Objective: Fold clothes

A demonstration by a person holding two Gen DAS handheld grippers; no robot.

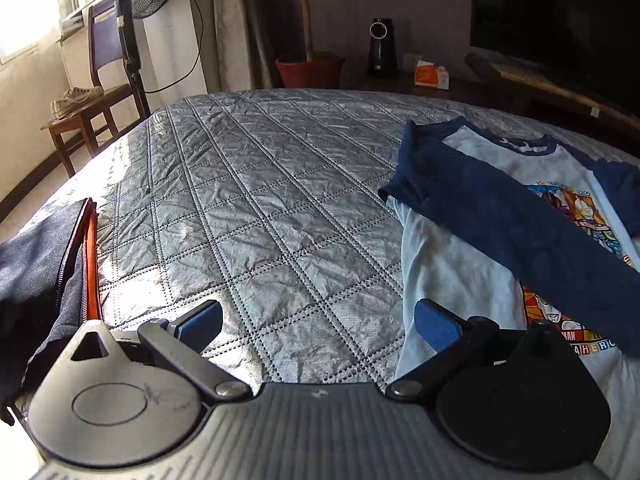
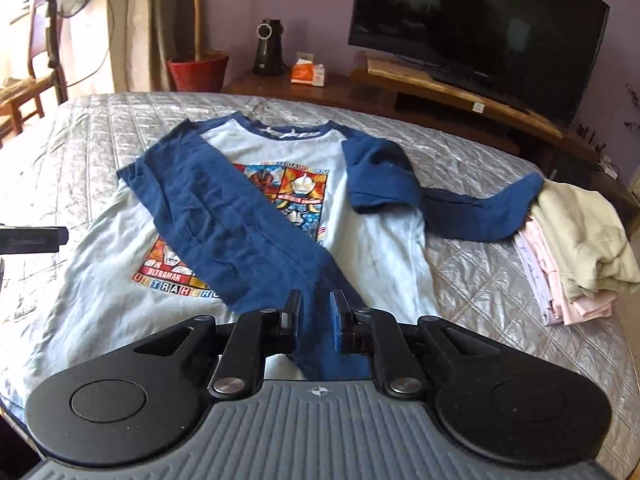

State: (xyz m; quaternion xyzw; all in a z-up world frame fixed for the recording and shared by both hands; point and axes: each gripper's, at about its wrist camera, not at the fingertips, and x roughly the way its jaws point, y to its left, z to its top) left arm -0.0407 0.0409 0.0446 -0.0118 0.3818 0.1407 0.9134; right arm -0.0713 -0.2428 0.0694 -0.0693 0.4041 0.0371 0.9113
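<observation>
Pale blue shirt (image 2: 372, 248) flat on quilt, navy sleeve (image 2: 224, 216) folded across chest

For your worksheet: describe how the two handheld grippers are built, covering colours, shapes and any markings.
Both share one design. The left gripper and right gripper each have a grey ribbed body flanked by two round black discs, with black jointed link arms fixed by silver pivot bolts. The fingers carry blue pads. A small compass-like mark sits at the top centre of the ribbed body. No cables show.
</observation>
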